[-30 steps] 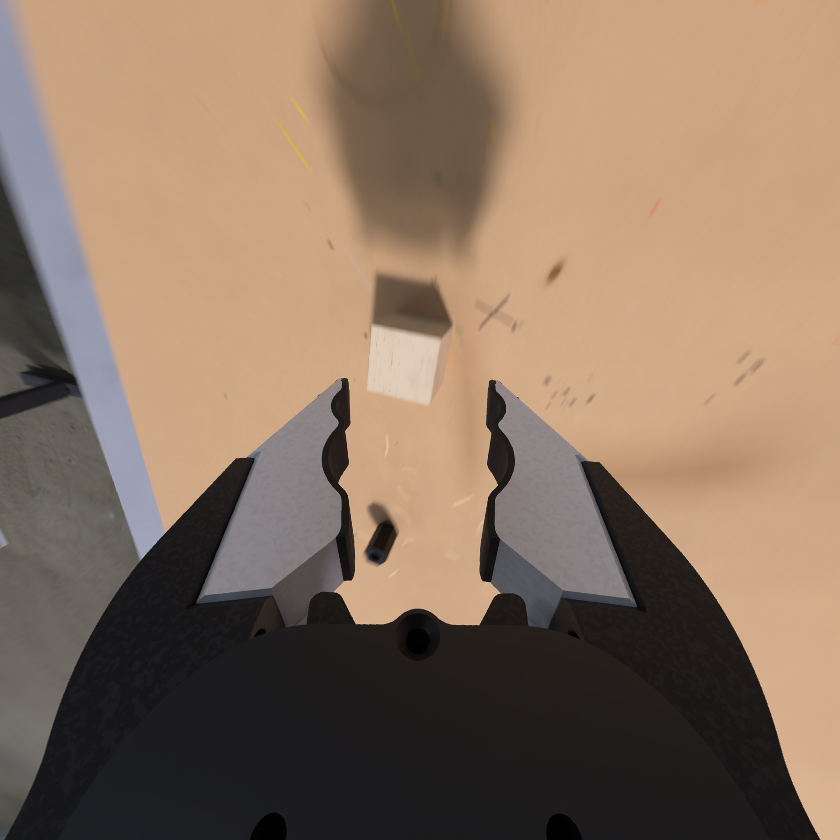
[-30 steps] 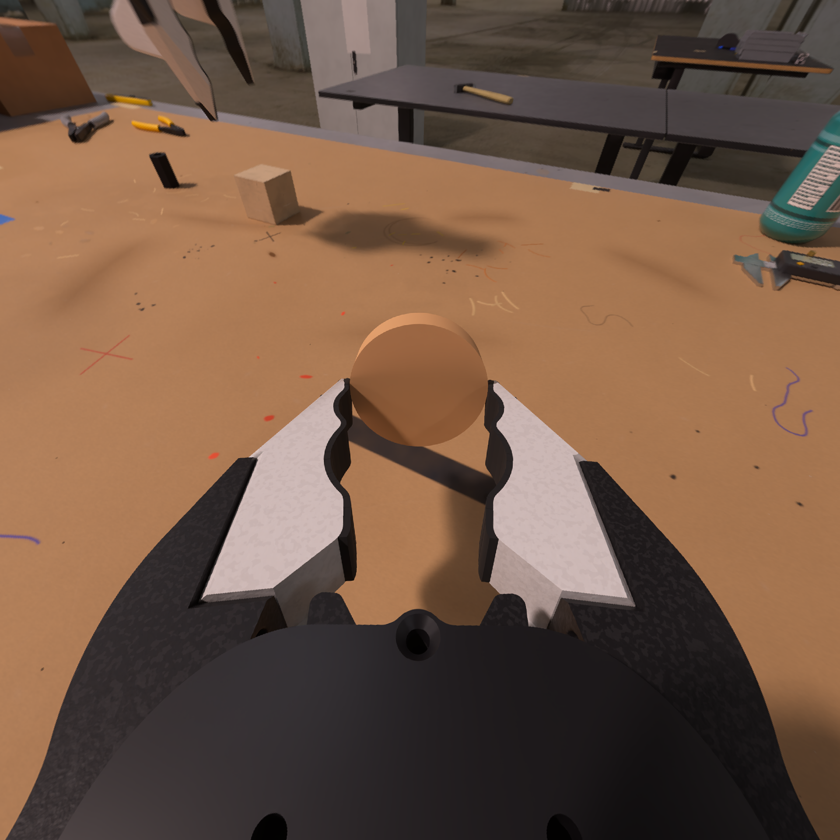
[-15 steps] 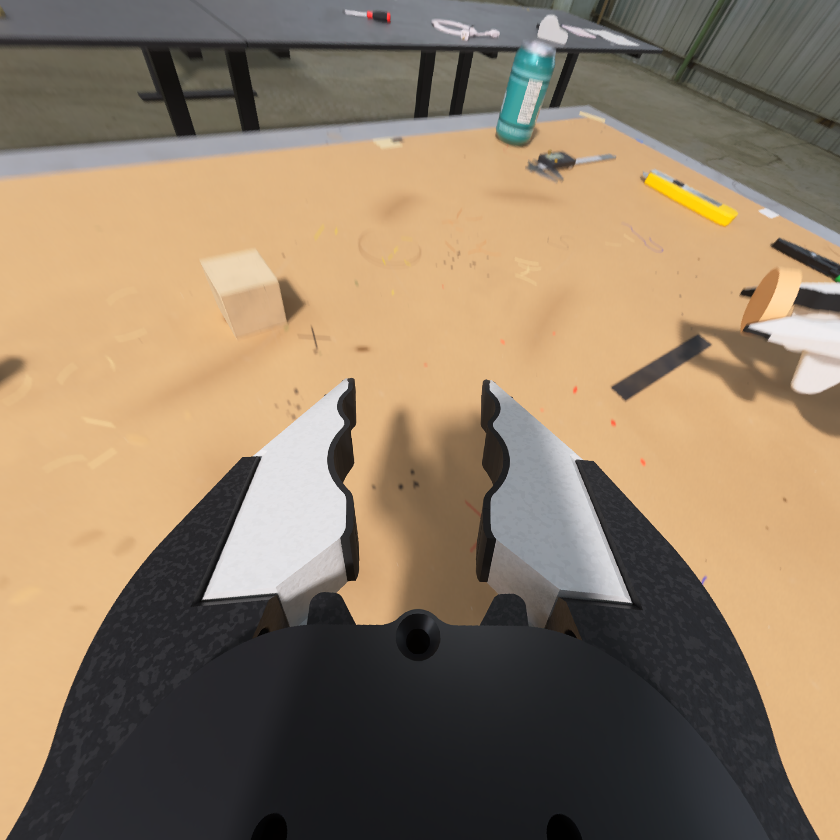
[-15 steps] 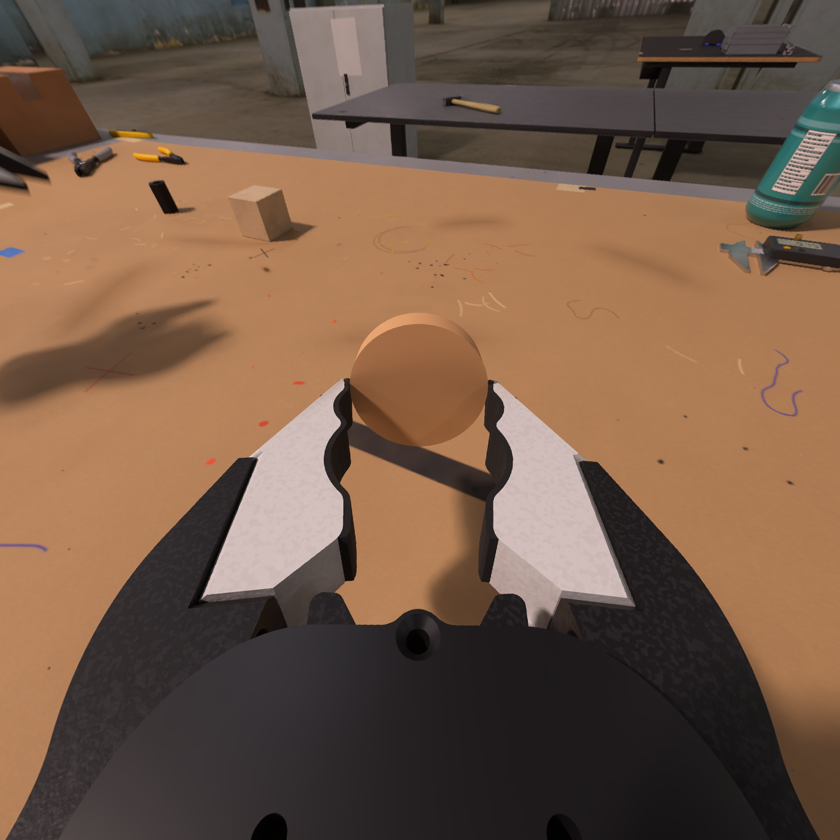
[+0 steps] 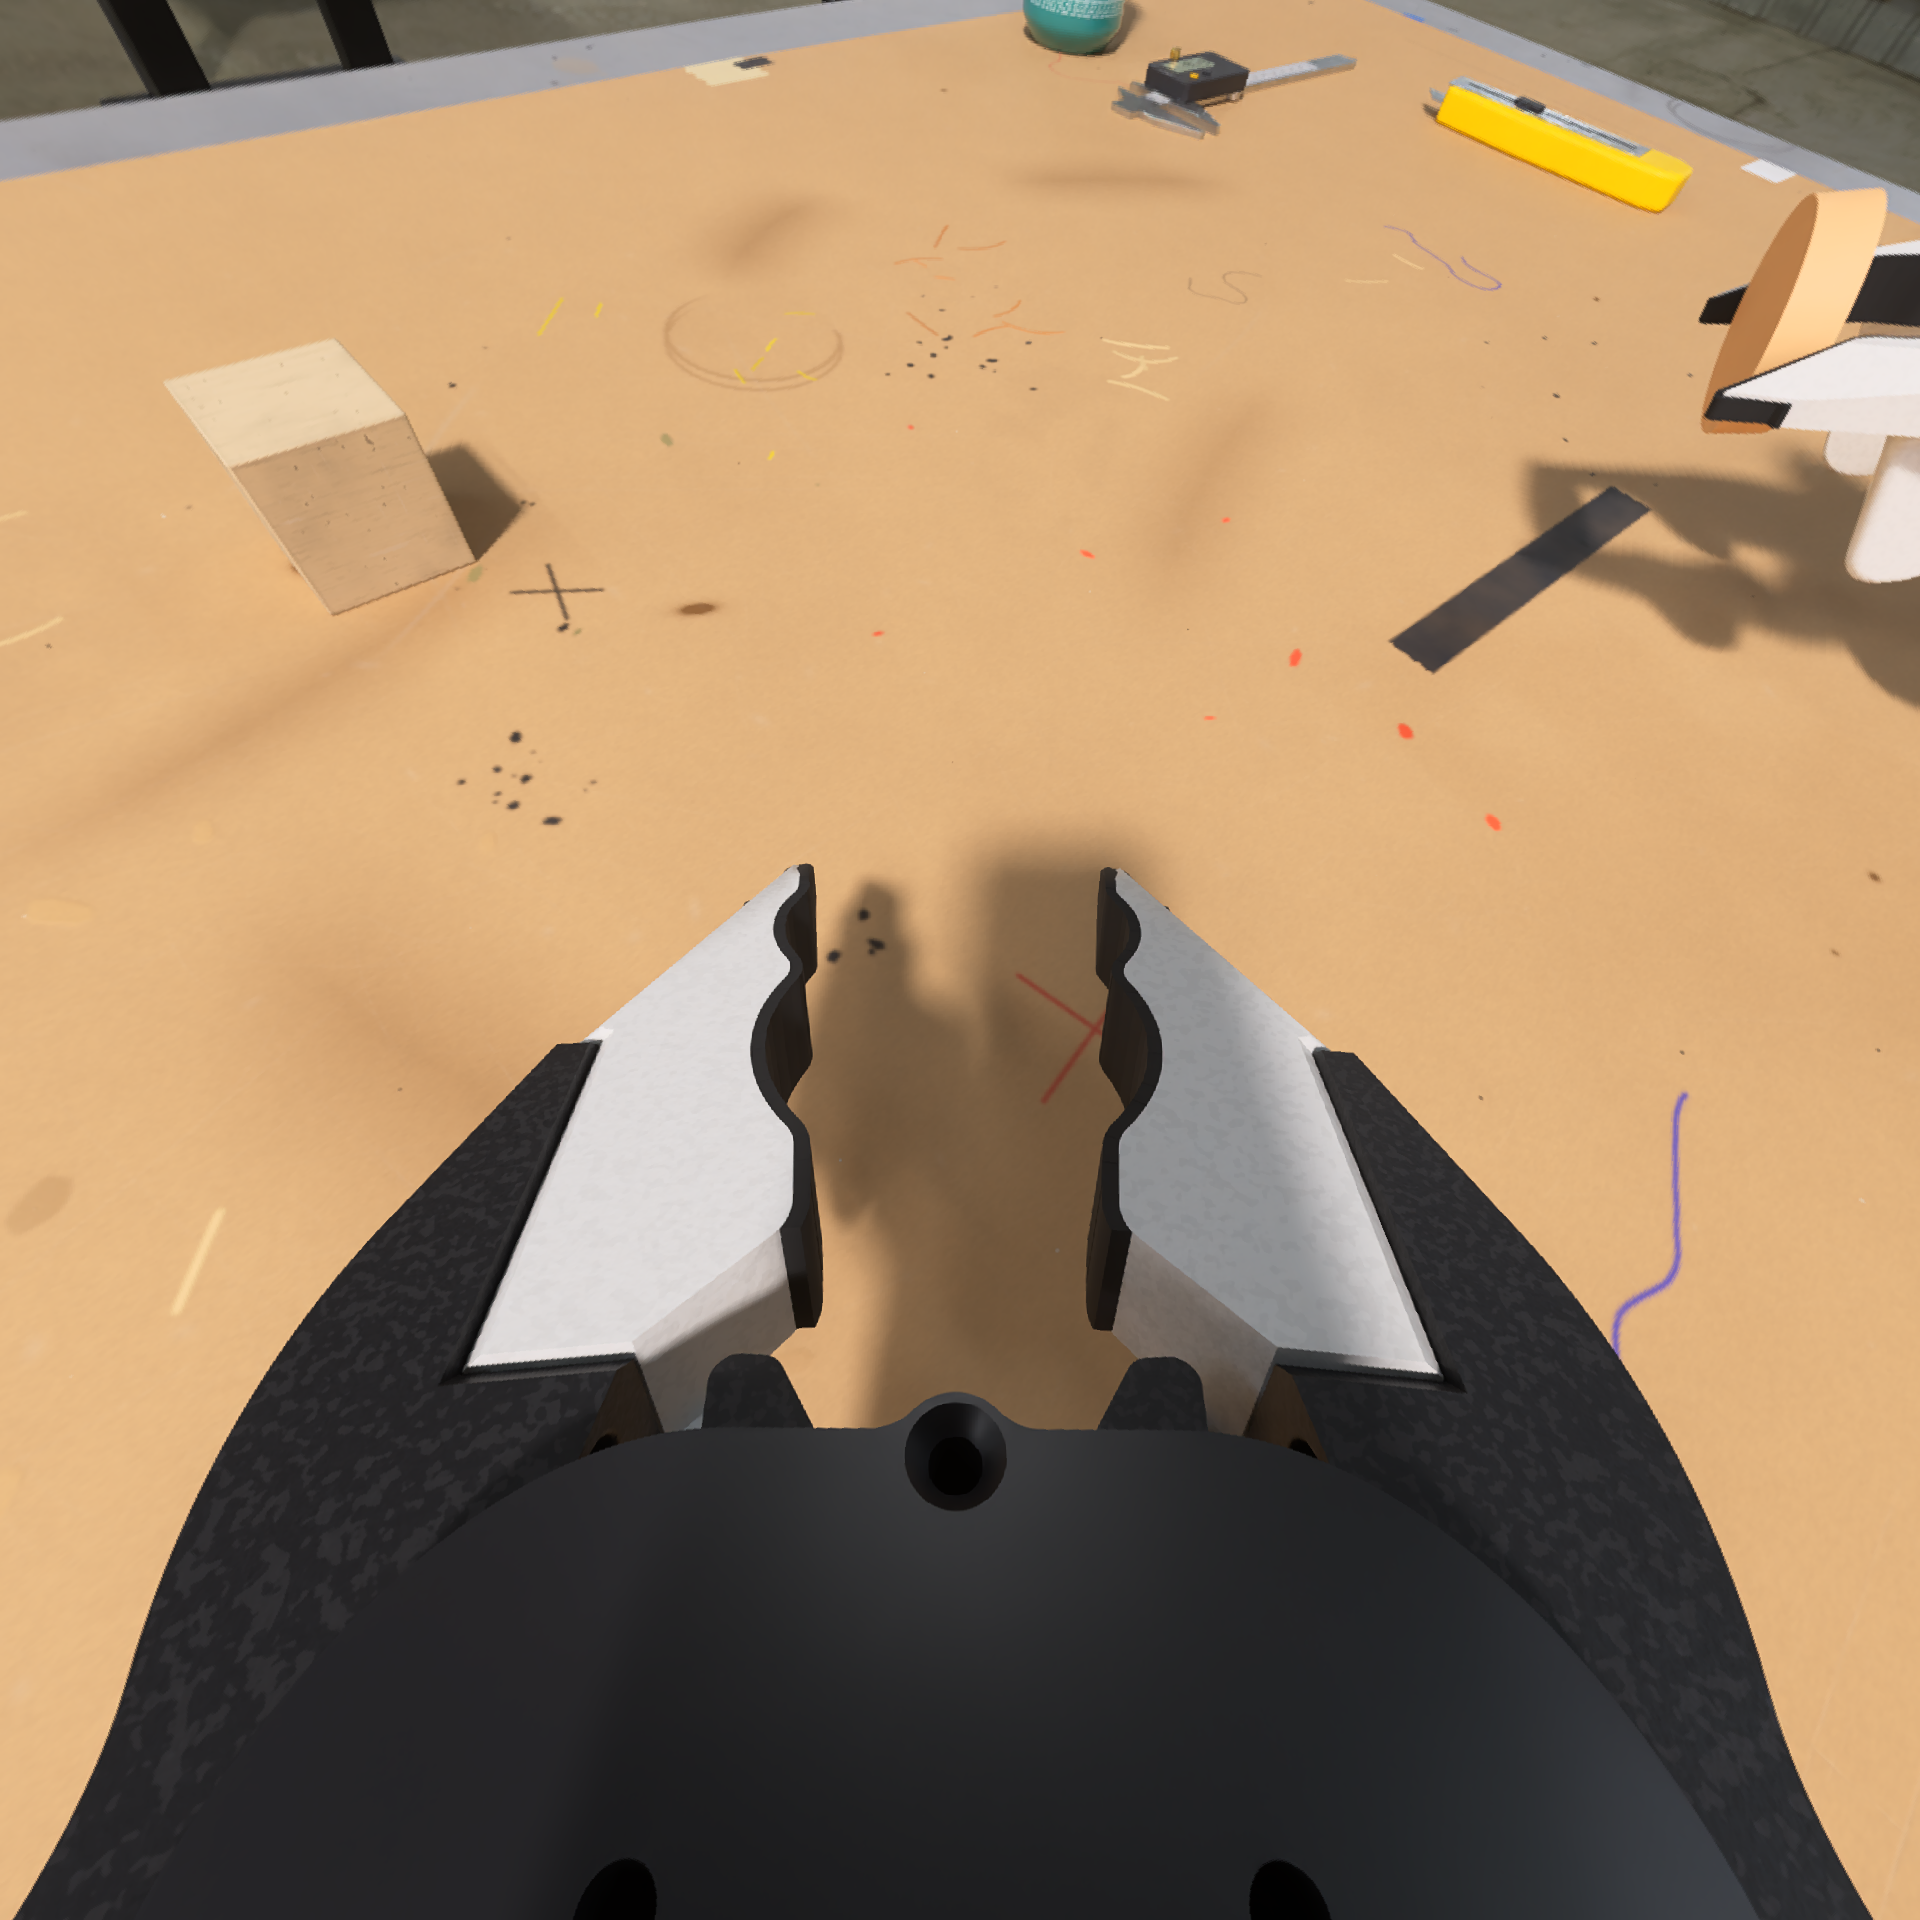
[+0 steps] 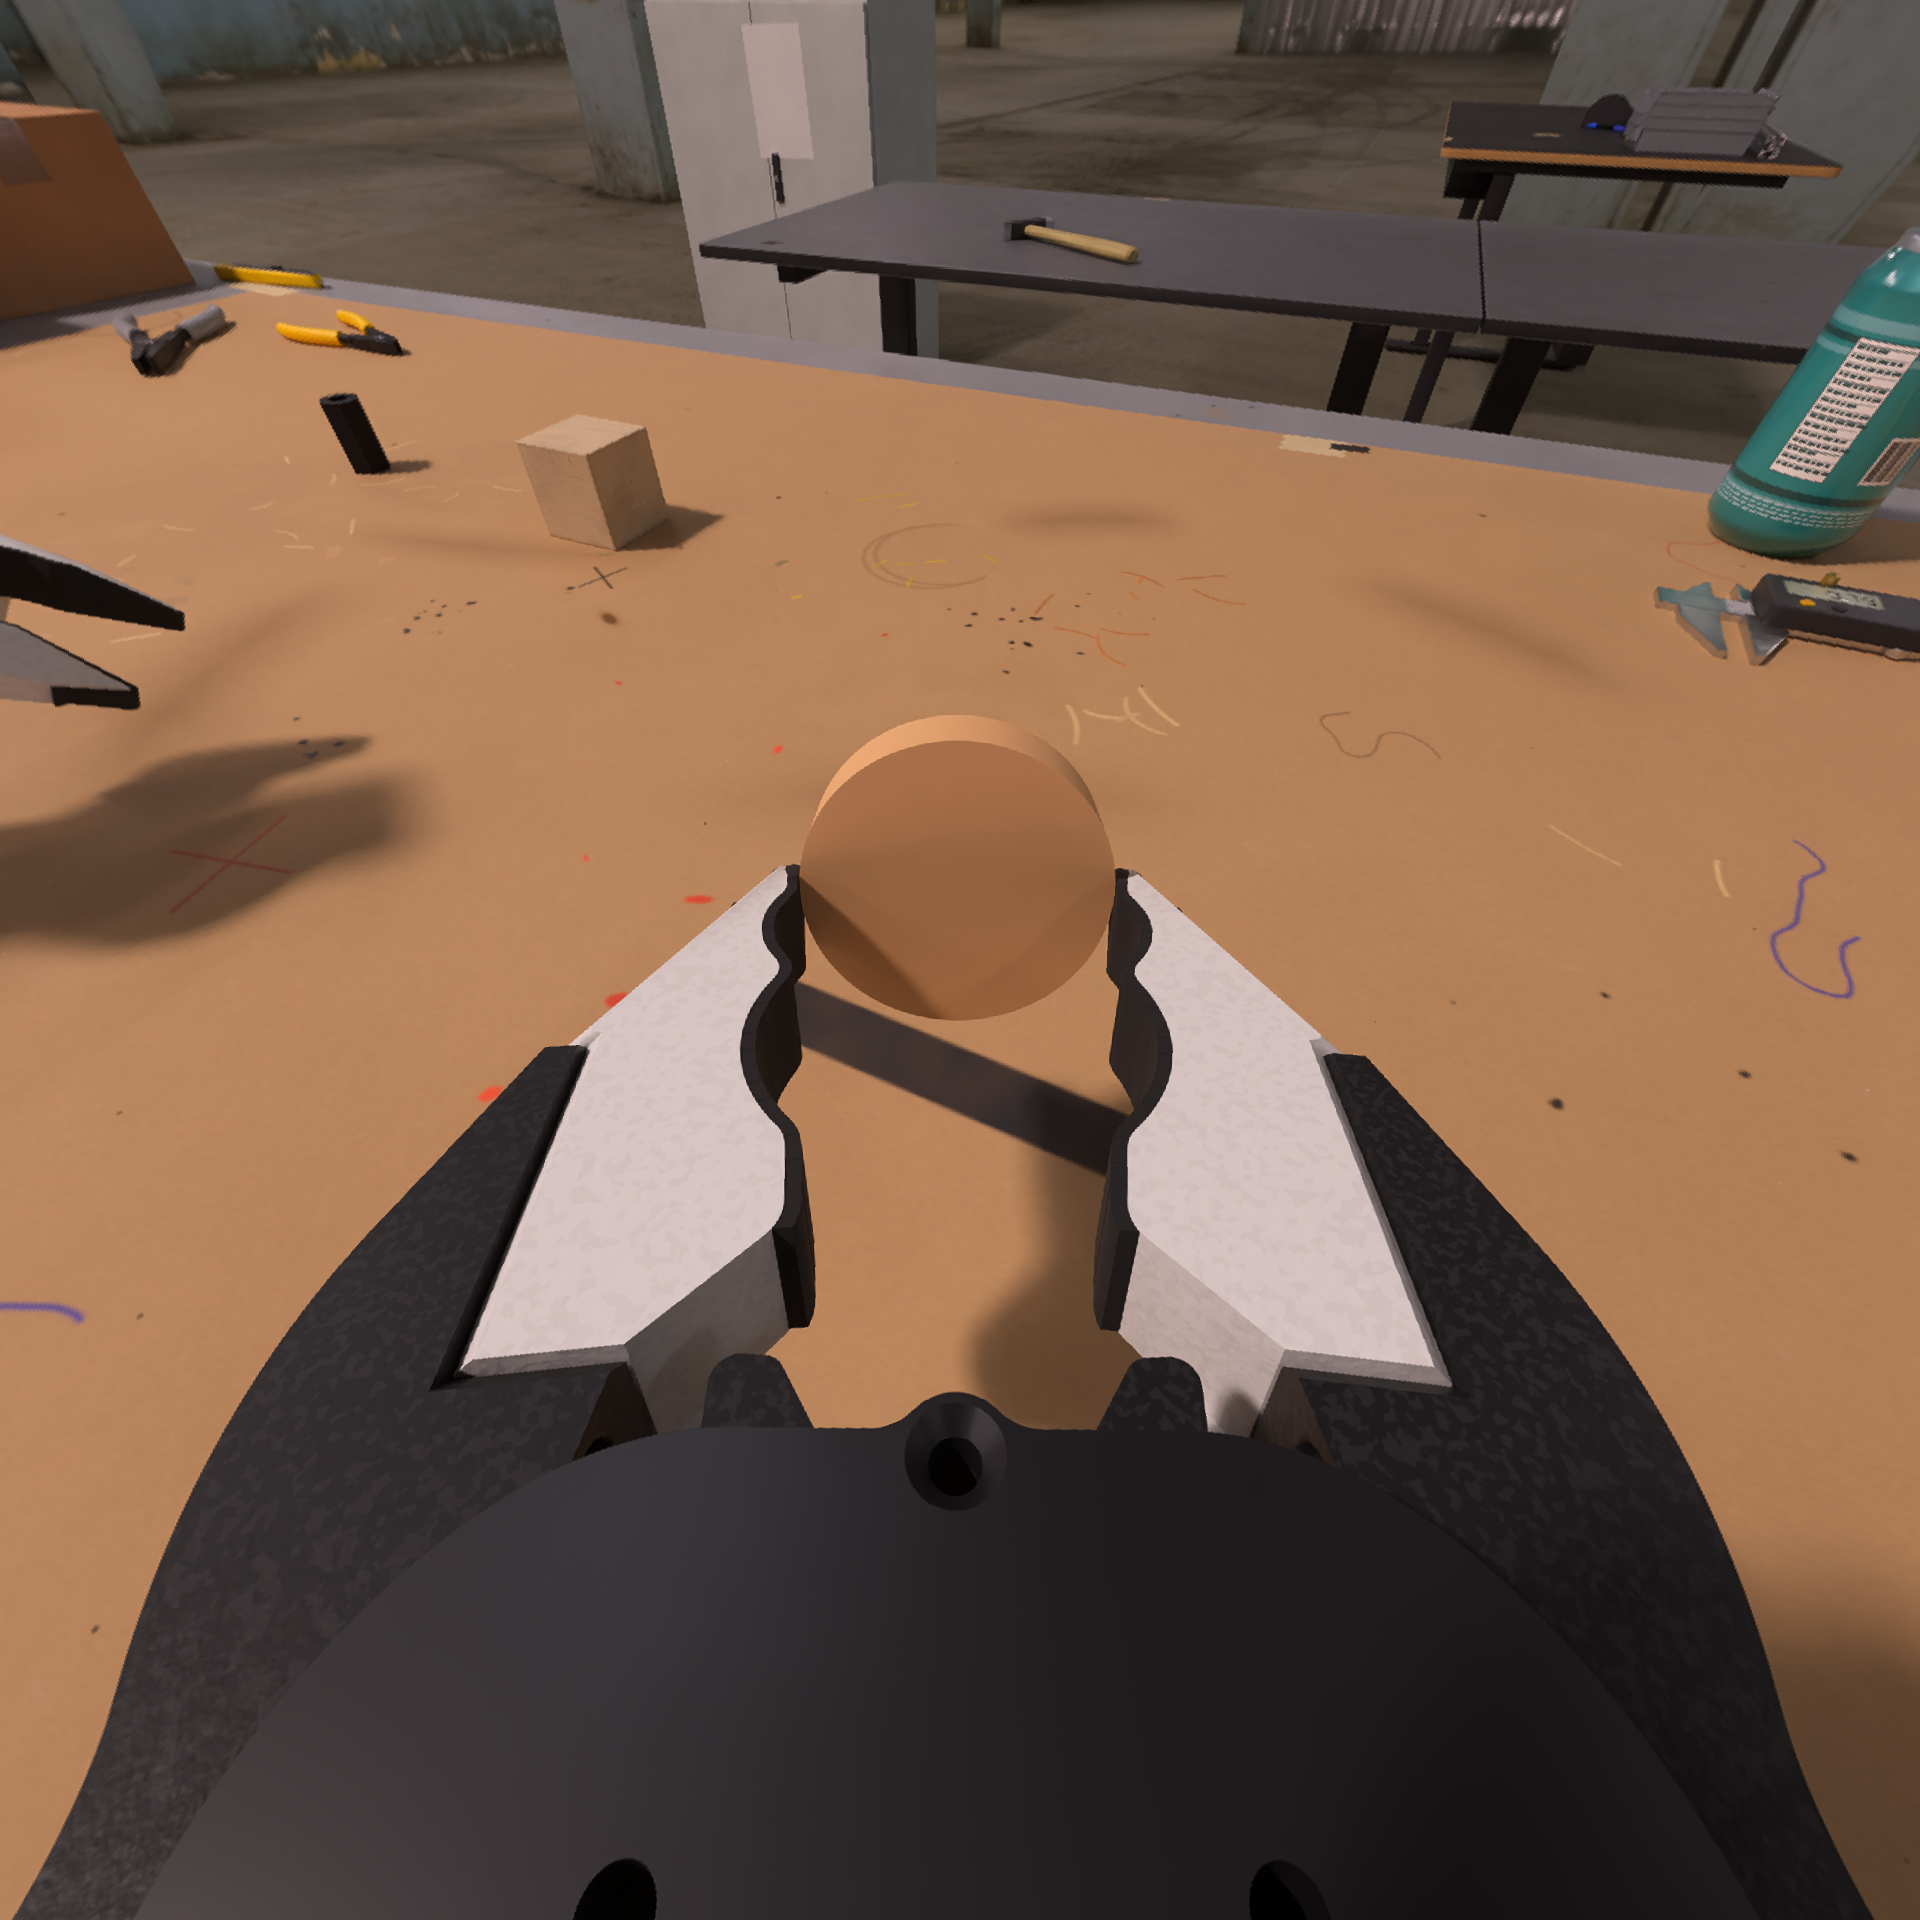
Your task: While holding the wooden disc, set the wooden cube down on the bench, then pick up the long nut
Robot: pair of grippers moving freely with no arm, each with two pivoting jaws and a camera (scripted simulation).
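In the left wrist view, the left gripper (image 5: 956, 883) hangs over the bench (image 5: 935, 675) with its fingers apart and nothing between them. The wooden cube (image 5: 322, 473) rests on the bench, well ahead and to the left of those fingers, untouched. Far right of the cube, the right gripper (image 5: 1787, 353) pinches the wooden disc (image 5: 1792, 296) on edge. In the right wrist view, the right gripper's fingers are clamped on the disc's rim, clear of the bench. The cube sits far ahead and left of the disc; the long nut (image 6: 355, 433), black and upright, stands just left of the cube. A teal bottle (image 6: 1839, 416) stands far right of the cube.
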